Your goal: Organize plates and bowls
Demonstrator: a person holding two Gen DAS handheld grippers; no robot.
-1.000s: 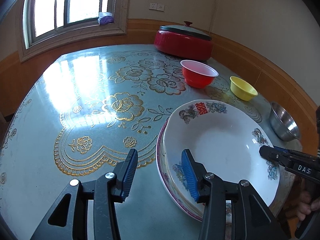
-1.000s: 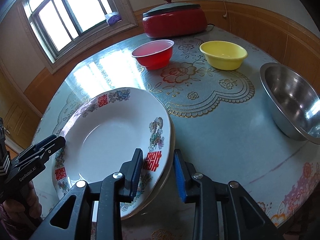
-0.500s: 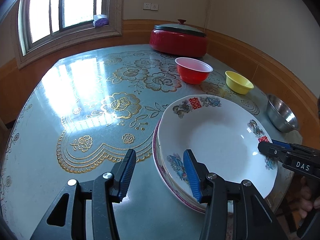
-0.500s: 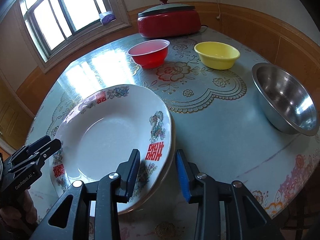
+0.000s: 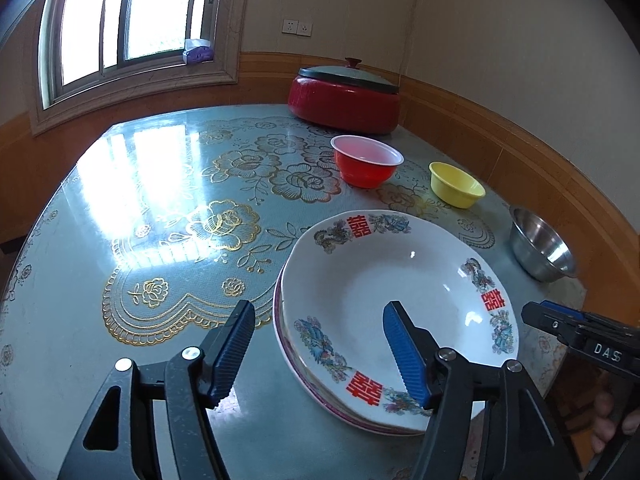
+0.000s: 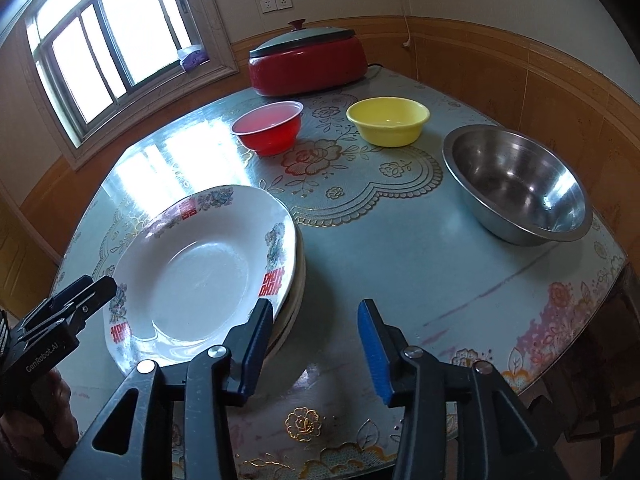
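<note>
A white deep plate with red characters (image 5: 392, 292) (image 6: 200, 272) lies stacked on another plate (image 5: 288, 344) (image 6: 298, 280) on the table. My left gripper (image 5: 318, 350) is open and empty, its jaws either side of the stack's near left rim, raised off it. My right gripper (image 6: 316, 346) is open and empty just off the stack's right rim. A red bowl (image 5: 367, 160) (image 6: 269, 127), a yellow bowl (image 5: 456, 189) (image 6: 388, 120) and a steel bowl (image 5: 542, 246) (image 6: 516, 182) stand apart beyond.
A red lidded electric pot (image 5: 345, 98) (image 6: 306, 62) stands at the table's far edge by the wall. The table (image 5: 120, 240) (image 6: 400, 248) has a glossy floral cover; its front edge is close below both grippers. A window is at the left.
Both grippers have drawn back and risen from the plate stack; the right gripper's jaws have opened wider. The plates have not moved.
</note>
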